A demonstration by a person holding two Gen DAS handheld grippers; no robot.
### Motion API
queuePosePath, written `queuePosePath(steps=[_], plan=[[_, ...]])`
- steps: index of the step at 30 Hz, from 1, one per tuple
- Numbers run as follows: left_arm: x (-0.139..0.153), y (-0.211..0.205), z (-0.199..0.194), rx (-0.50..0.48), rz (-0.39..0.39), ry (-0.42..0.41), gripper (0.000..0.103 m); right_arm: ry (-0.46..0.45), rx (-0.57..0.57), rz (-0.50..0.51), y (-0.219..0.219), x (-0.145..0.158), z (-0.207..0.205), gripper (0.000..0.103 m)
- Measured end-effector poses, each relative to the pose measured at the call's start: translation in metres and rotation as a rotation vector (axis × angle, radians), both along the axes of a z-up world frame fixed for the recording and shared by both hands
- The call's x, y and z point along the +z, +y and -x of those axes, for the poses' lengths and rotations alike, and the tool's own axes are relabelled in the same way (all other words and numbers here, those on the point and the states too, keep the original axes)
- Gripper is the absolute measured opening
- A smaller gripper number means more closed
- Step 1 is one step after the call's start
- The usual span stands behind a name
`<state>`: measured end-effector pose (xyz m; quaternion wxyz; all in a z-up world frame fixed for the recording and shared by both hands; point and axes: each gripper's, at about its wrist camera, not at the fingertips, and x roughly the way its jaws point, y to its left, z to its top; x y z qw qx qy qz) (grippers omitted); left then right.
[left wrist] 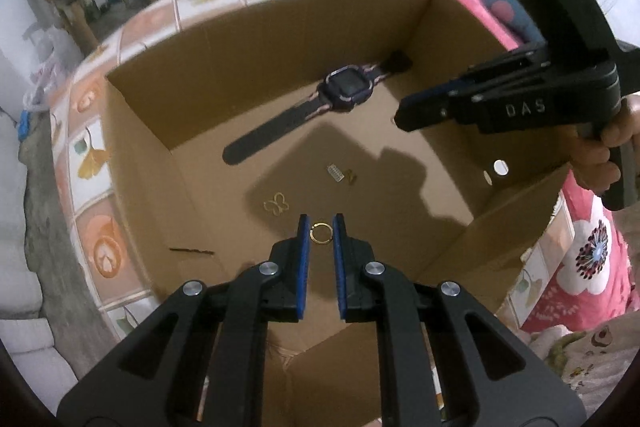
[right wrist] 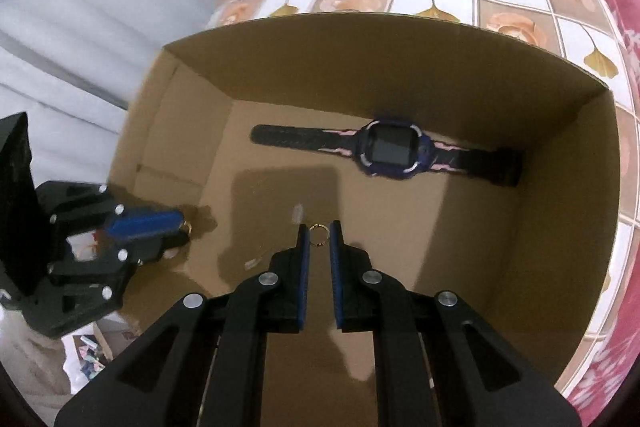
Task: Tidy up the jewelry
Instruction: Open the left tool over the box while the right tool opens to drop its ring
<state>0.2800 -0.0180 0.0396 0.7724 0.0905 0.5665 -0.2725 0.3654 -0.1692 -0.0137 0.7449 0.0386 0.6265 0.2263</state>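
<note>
Hovering over an open cardboard box [left wrist: 260, 39] on a tile-patterned tablecloth [left wrist: 92, 155], your left gripper [left wrist: 321, 223] has its blue-padded jaws drawn narrow, pinching a gold ring [left wrist: 321, 233] at the very tips, just above the box floor. Your right gripper [right wrist: 319, 227], higher up on the far side of the box, is likewise closed down to a slim gap, with a second ring [right wrist: 319, 235], thinner and paler, spanning pad to pad. On the box floor lie a dark smartwatch [left wrist: 348, 89] with pink-trimmed straps, stretched out near the far wall, a gold butterfly charm [left wrist: 276, 203] just ahead of your left fingertips, and two tiny pieces, one silver [left wrist: 335, 172] and one gold [left wrist: 352, 177], side by side between charm and watch.
</note>
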Motion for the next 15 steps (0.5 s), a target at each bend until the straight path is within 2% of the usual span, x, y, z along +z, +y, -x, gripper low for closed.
queuePosePath(steps=[7,15], plan=[[-0.008,-0.006,-0.008,-0.004,-0.05,0.006,0.011,-0.001,-0.01,0.064,-0.001,-0.014,-0.013,0.01],[-0.004,-0.005,-0.009,0.016,-0.031,0.008,0.014,-0.002,-0.034,0.057,-0.01,-0.013,-0.012,0.011]])
